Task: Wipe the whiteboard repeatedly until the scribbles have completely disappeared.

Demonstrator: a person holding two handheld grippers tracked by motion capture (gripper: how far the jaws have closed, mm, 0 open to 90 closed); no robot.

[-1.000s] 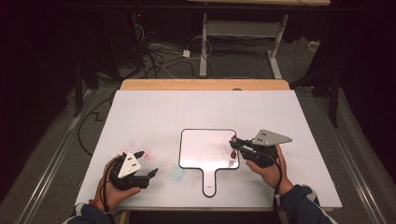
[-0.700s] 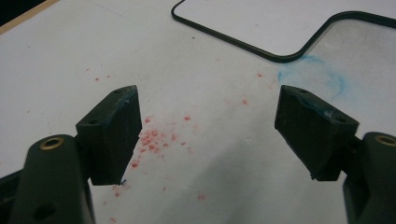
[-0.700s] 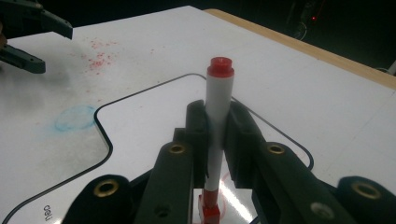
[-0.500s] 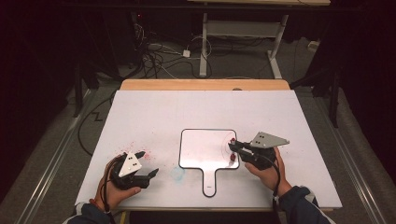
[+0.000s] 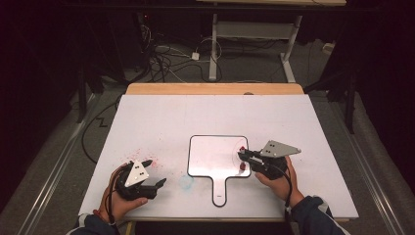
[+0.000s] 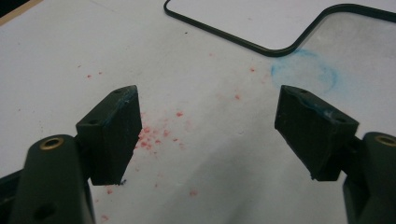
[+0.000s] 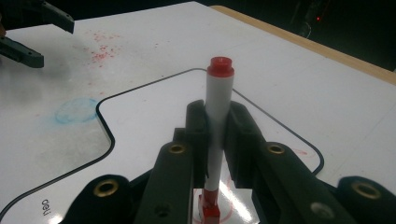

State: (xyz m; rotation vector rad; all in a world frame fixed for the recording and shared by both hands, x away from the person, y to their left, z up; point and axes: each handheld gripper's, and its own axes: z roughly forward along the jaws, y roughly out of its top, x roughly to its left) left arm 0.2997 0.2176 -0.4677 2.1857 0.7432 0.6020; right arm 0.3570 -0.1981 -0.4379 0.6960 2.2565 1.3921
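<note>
over whiteboard, right tongs clamp red marker upright

Whiteboard lies mid-table, marker upright at its right edge, left gripper well left.

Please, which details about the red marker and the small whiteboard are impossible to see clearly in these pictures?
- Marker tip: right gripper view, cut off by the bottom edge and the jaws.
- Red marks on the whiteboard: high view, too small, partly behind the gripper.
- Printed word on its handle: right gripper view, upside down, tiny.
</note>
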